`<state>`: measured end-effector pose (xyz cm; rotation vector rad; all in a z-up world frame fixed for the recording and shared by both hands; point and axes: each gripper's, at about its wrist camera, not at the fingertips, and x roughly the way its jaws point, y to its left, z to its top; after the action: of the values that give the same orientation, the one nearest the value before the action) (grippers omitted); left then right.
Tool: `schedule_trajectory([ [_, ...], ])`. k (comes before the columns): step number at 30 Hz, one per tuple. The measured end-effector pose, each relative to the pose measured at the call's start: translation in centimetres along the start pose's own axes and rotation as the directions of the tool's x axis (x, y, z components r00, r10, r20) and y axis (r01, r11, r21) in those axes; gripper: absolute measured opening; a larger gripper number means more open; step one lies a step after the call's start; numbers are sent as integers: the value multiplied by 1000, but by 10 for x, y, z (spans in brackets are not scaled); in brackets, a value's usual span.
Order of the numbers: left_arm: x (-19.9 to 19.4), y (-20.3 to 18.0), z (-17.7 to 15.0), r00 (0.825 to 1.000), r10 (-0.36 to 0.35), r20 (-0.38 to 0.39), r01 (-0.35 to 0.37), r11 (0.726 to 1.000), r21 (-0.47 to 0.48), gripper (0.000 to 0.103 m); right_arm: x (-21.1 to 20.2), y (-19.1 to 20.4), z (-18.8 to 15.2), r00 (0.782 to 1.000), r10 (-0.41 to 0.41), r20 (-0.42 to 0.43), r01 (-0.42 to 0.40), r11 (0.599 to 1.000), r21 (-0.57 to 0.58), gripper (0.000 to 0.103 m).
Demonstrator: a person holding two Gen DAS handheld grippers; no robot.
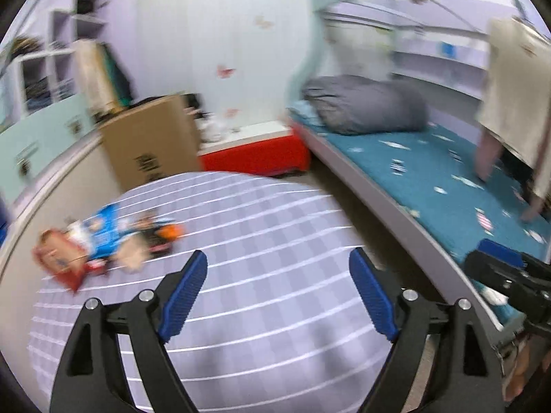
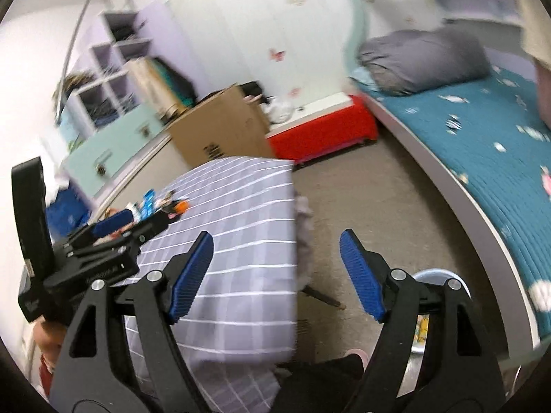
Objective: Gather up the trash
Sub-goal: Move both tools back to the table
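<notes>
Above the checked table (image 1: pixel 261 227), left gripper (image 1: pixel 279 296) and right gripper (image 2: pixel 275 272) tilt downward, jaws apart and empty; wrappers (image 1: pixel 103 241) lie on the table's far left.

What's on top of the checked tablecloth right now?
On the checked tablecloth lies one cluster of snack wrappers near its far left edge; the rest looks bare. The wrappers overlap and are blurred, so their number and anything beneath them stay hidden.

checked cloth table cover (image 1: pixel 261 227), glossy wrappers (image 1: pixel 103 237)
</notes>
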<state>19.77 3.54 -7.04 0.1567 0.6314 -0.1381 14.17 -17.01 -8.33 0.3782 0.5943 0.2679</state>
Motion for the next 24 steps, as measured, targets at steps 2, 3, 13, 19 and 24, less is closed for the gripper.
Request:
schedule_trajectory([
  [2, -3, 36, -3, 999, 33, -3, -33, 998, -48, 83, 19, 28, 2, 999, 29, -28, -30, 999, -41, 76],
  [3, -4, 51, -5, 999, 43, -7, -44, 997, -69, 83, 28, 40, 4, 998, 41, -38, -43, 998, -53, 76],
  [13, 8, 207, -39, 992, 95, -89, -118, 945, -306, 83, 120, 132, 11, 986, 68, -151, -95, 979, -178, 77],
  [19, 44, 239, -49, 989, 10, -149, -54, 953, -298, 83, 162, 162, 10, 977, 53, -206, -99, 970, -220, 77],
  [24, 78, 240, -43, 980, 28, -195, -82, 959, -272, 78, 186, 172, 12, 973, 45, -226, -98, 969, -228, 77],
])
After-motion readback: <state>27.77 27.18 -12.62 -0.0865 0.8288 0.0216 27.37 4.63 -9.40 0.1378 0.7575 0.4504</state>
